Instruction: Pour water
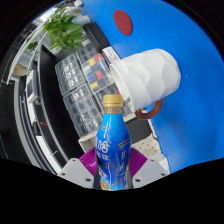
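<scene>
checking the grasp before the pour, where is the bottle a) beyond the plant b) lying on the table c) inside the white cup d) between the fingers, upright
d: the bottle stands upright between the fingers of the gripper, its gold cap up, with the white cup beyond it.

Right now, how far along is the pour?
Done: the tongs are shut on the blue bottle, which is lifted upright. In hand: carrying it toward the white cup just beyond. Left: the yellow cap looks to be still on, the bottle is not tilted, and no water is flowing.
</scene>
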Available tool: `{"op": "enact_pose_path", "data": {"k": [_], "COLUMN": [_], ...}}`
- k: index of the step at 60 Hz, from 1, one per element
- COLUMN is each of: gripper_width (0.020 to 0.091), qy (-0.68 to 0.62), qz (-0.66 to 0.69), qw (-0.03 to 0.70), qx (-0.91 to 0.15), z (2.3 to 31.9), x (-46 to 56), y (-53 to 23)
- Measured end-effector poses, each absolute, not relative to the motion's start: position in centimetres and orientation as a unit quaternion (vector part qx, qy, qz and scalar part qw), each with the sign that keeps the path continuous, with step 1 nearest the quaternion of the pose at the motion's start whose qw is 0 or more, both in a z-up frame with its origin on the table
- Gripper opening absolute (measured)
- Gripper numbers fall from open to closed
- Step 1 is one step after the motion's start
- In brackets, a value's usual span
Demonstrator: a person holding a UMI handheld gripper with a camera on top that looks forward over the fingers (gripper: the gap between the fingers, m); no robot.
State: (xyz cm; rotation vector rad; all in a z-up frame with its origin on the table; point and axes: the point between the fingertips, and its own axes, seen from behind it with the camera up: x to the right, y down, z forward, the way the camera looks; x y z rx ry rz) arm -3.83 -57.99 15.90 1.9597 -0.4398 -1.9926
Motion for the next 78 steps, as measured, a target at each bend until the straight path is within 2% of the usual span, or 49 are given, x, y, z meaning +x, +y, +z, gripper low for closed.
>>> {"op": "enact_pose_path", "data": {"k": [10,17,24,34,44,48,56,72,78], "gripper_width": [0.0387,0.0391,0.0388,0.0391,0.039,0.039,0.039,0.0388,0.0401], "qy": [-0.136,-0.068,0.107,0.309,0.415,0.436,0.447,0.464,0.469], "qz": [-0.689,-0.687,-0.681,-0.625,-0.49,-0.43,-0.348,-0.33,-0.323], "qw": [0.146,0.096,-0.055,-0.287,-0.482,-0.534,-0.57,-0.532,-0.536], "qx": [0.697,0.717,0.722,0.657,0.596,0.583,0.595,0.627,0.624], "z": [15.6,15.9,17.8,23.7,25.1,23.8,20.1,10.8,8.8], "x": [-3.9,-3.6,-4.1,-4.0,-3.7,-3.6,-2.4,-2.2,-2.1], "y": [-58.3,-58.8,-58.7,-53.3,-45.1,-41.2,-34.7,-29.5,-28.7]}}
